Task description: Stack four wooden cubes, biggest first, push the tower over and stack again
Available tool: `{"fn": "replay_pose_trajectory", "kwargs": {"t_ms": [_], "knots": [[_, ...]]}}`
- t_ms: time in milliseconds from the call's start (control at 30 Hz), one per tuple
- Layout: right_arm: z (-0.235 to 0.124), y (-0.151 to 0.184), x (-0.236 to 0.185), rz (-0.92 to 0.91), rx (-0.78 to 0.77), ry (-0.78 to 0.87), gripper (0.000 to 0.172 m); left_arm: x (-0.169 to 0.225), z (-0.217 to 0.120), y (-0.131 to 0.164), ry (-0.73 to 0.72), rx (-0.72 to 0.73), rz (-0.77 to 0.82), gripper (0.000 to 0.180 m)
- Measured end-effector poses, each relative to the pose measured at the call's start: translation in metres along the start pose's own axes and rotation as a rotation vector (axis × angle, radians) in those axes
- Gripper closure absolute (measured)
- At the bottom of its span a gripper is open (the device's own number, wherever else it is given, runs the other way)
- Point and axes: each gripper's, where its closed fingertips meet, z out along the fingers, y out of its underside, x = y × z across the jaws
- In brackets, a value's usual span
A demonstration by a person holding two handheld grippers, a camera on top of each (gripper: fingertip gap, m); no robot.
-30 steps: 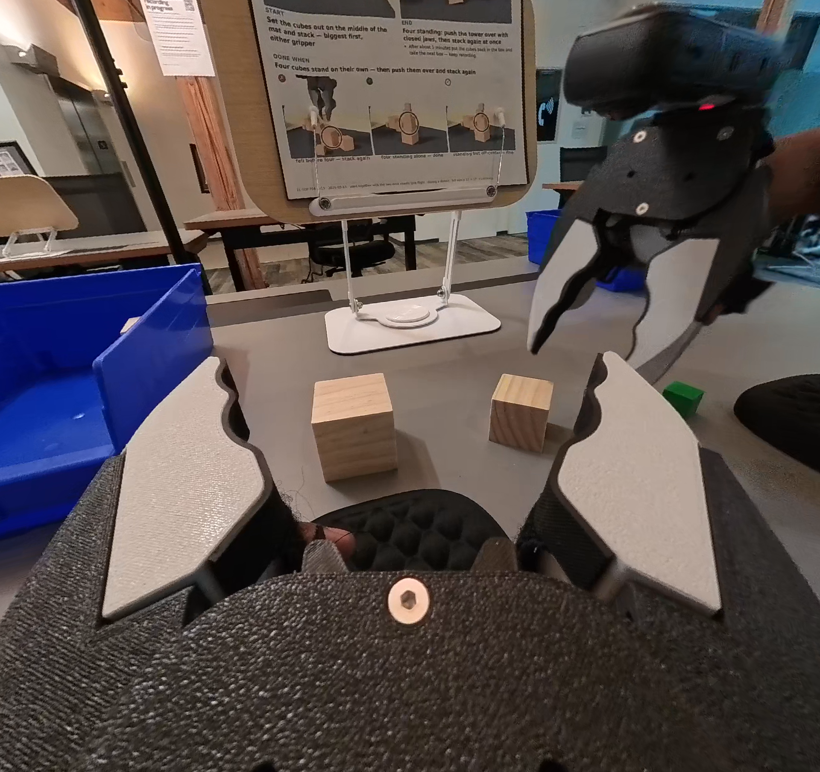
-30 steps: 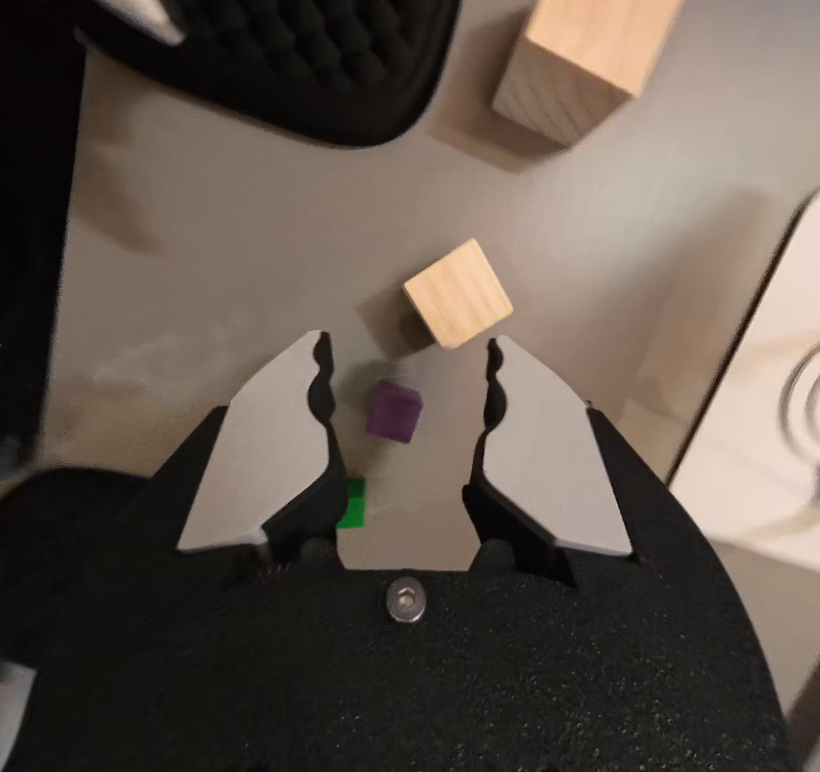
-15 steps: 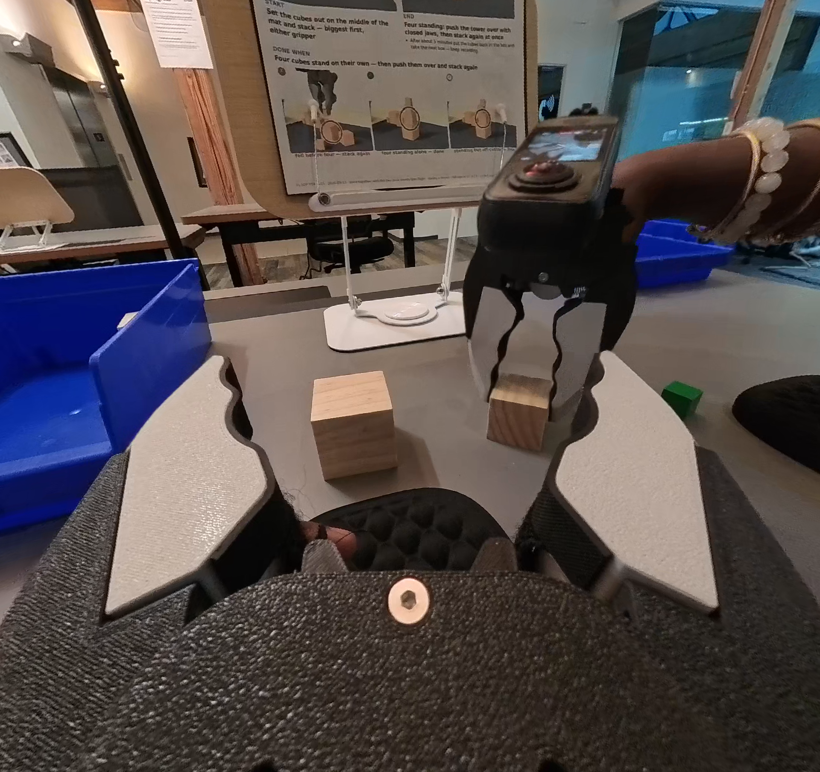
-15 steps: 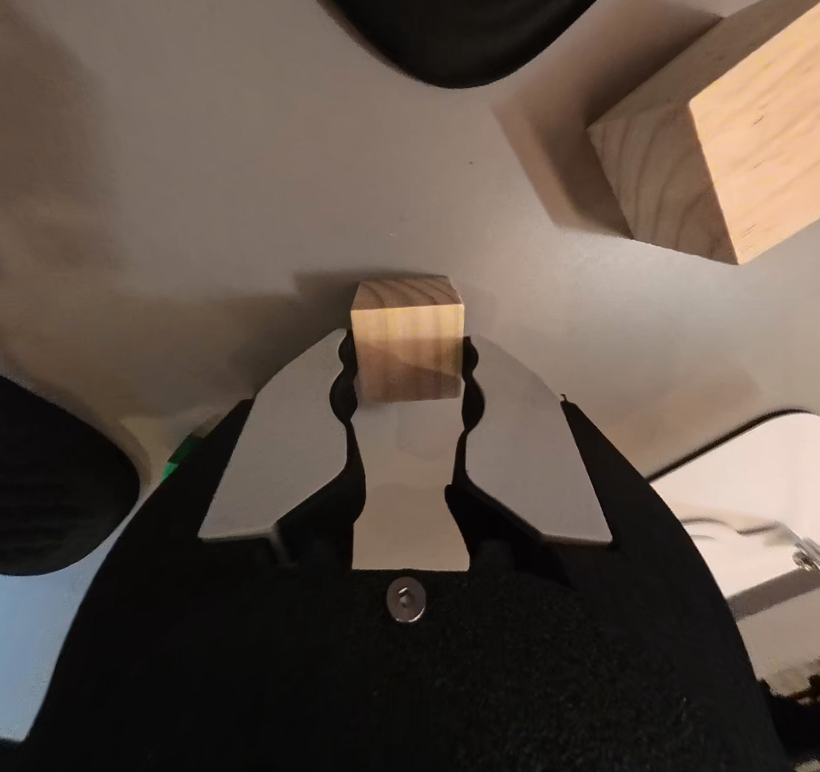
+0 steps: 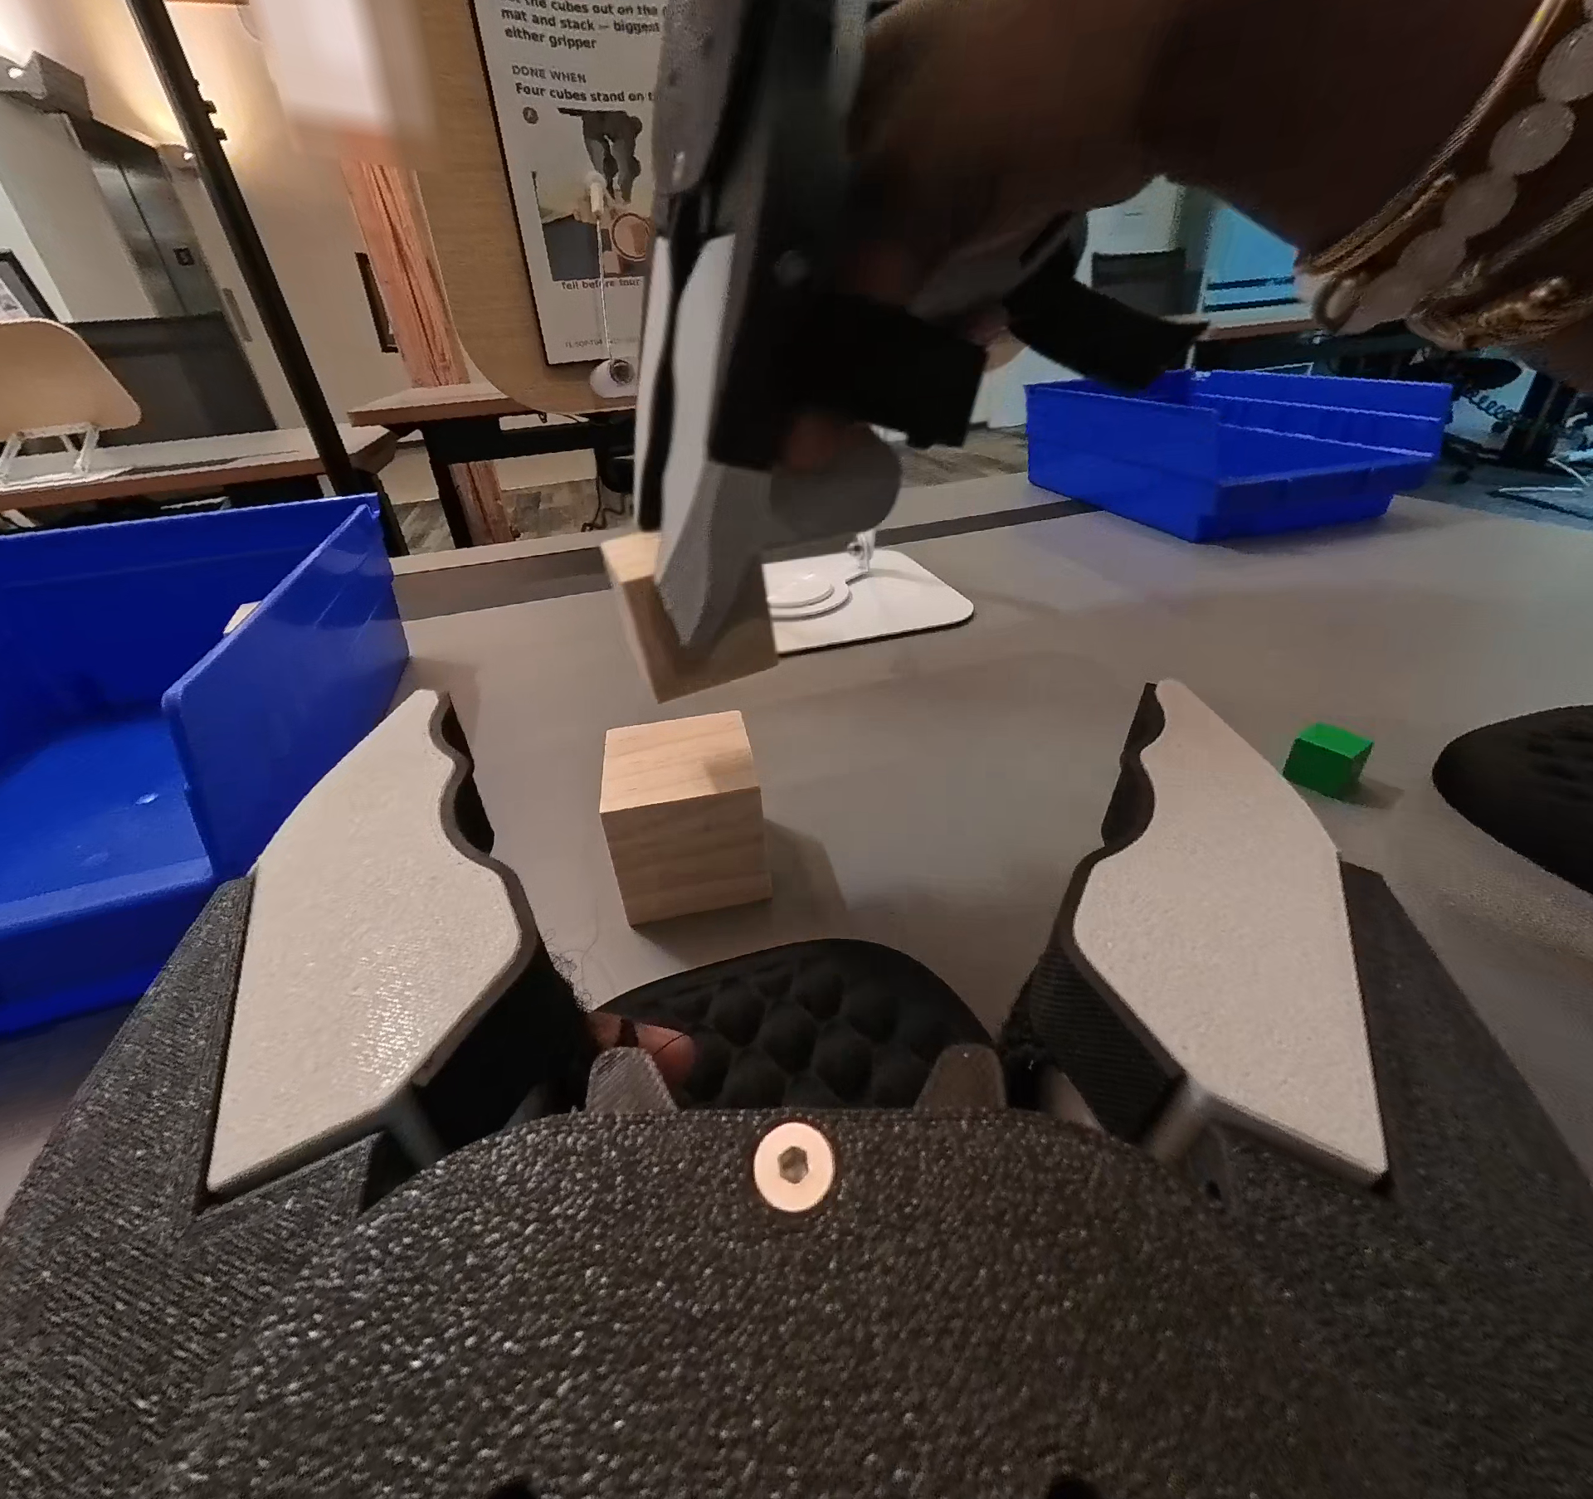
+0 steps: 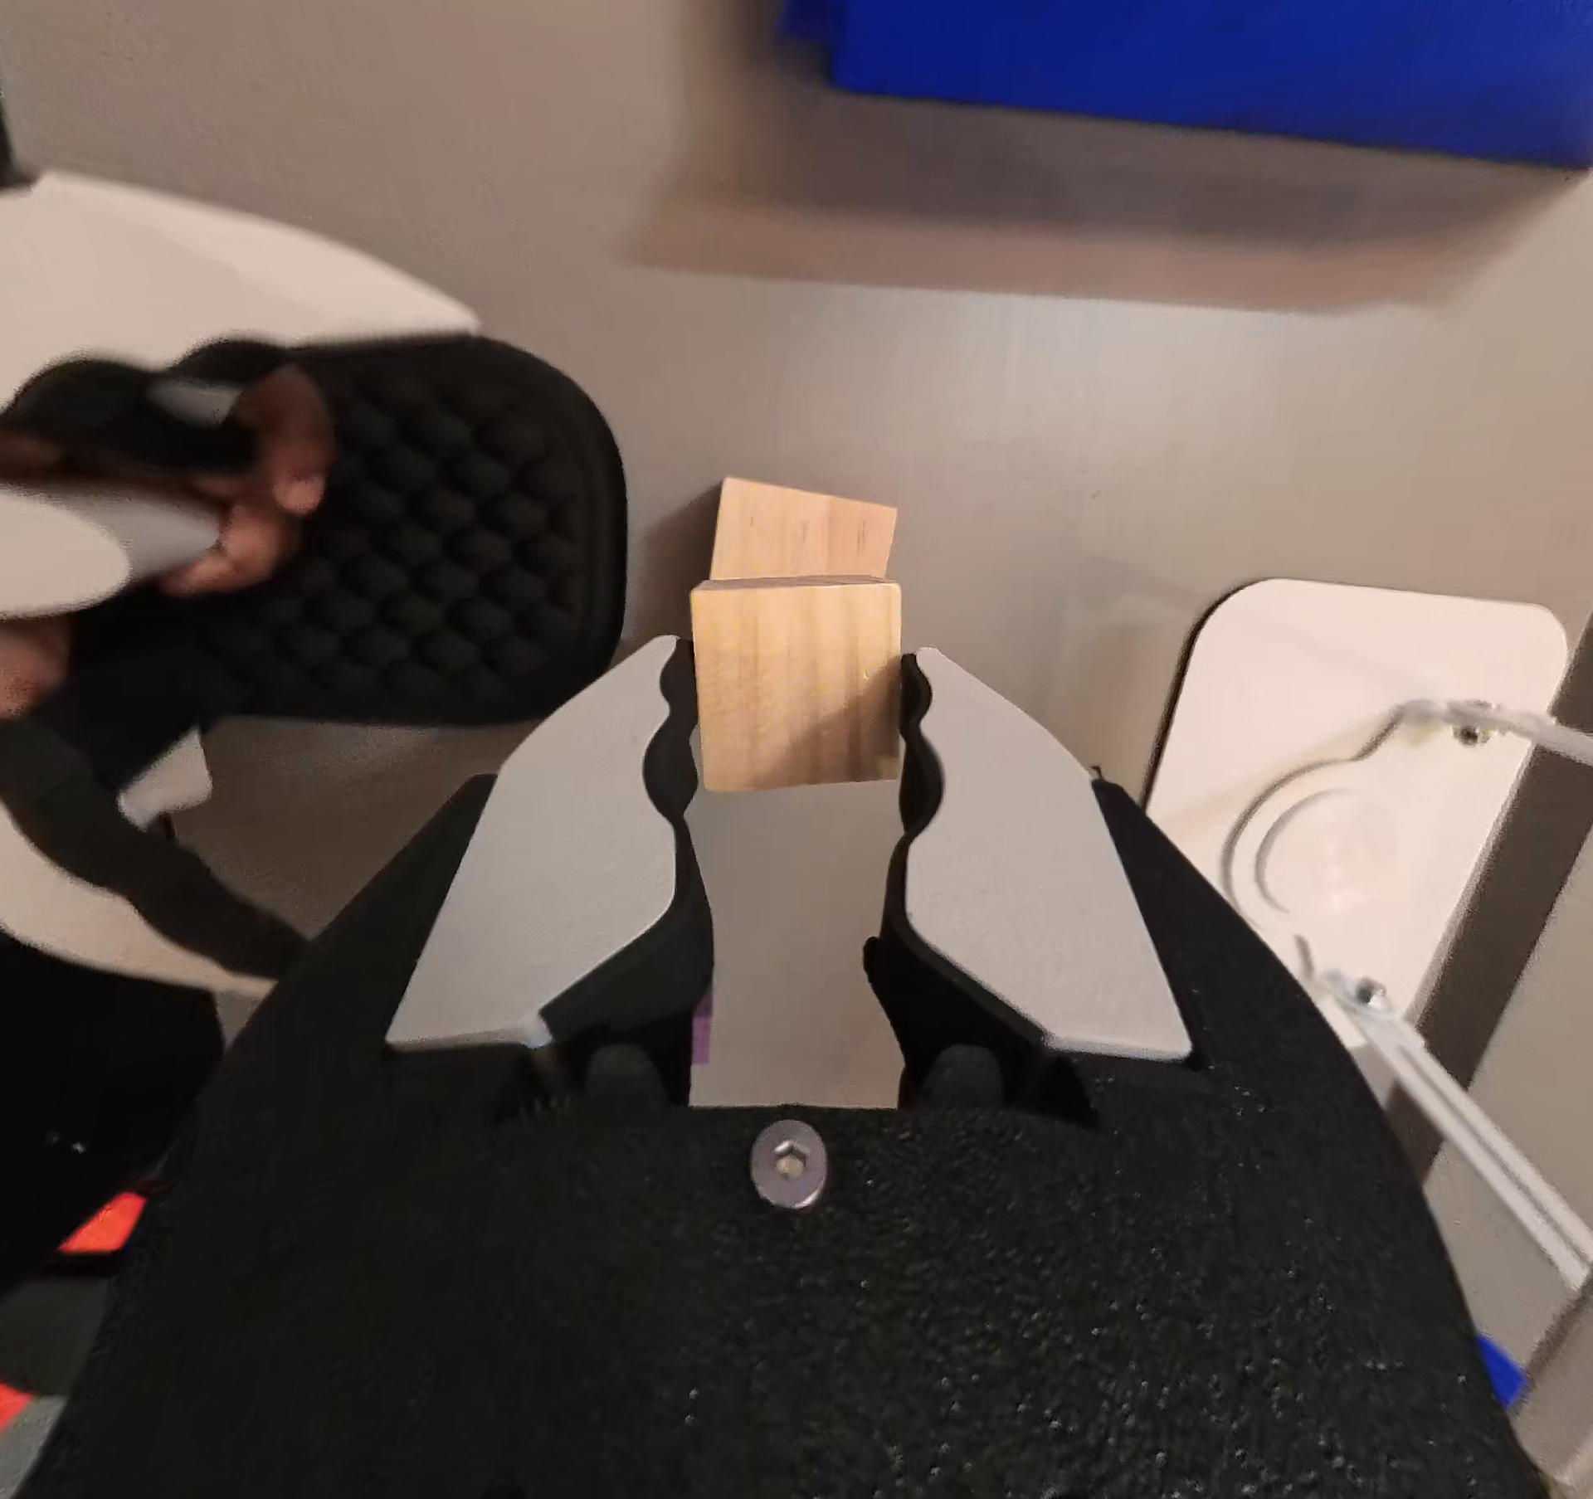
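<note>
Held cube: small pale wooden cube point(image 6: 797, 686), straight grain, sharp edges, tilted, lifted clear of the grey bench point(image 5: 991, 725).
Right gripper: right gripper point(image 6: 797, 665) closed on the small cube, both grey fingertips pressed against its opposite sides; seen from the left wrist view it comes down from above with a person's hand point(image 5: 1077, 104) on it.
Position: the held cube hangs just above the larger pale wooden cube point(image 5: 684, 817), not touching it; in the right wrist view the larger cube shows just beyond the held one.
Larger cube: light wood, upright, flat on the bench, straight ahead of the left gripper.
Left gripper: left gripper point(image 5: 797, 768) spread wide with nothing between its fingers, low over a black dimpled foam pad point(image 5: 802, 1018).
Wooden cubes: two.
Small green cube point(image 5: 1326, 759): one, on the bench at the right, well apart from the wooden pair.
Blue plastic bins: two, one at the left point(image 5: 284, 682), one far right point(image 5: 1224, 458).
Black foam pads: two; the second point(image 5: 1526, 794) at the right edge.
White stand base point(image 5: 896, 609): one, behind the cubes.
</note>
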Motion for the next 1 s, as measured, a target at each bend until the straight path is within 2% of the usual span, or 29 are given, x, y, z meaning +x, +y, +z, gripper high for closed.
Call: {"fn": "replay_pose_trajectory", "kwargs": {"t_ms": [300,900,1000], "knots": [[0.028,-0.008,0.002,0.190,-0.016,-0.003,0.127,-0.001,0.002,0.002,-0.011,-0.017,0.002,0.042],[0.039,0.000,0.005,0.203,0.021,0.029,0.127,-0.002,0.002,0.002,-0.016,-0.016,0.003,0.043],[0.038,0.000,0.004,0.189,0.023,0.031,0.115,-0.001,0.001,0.002,-0.014,-0.014,0.005,0.044]]}}
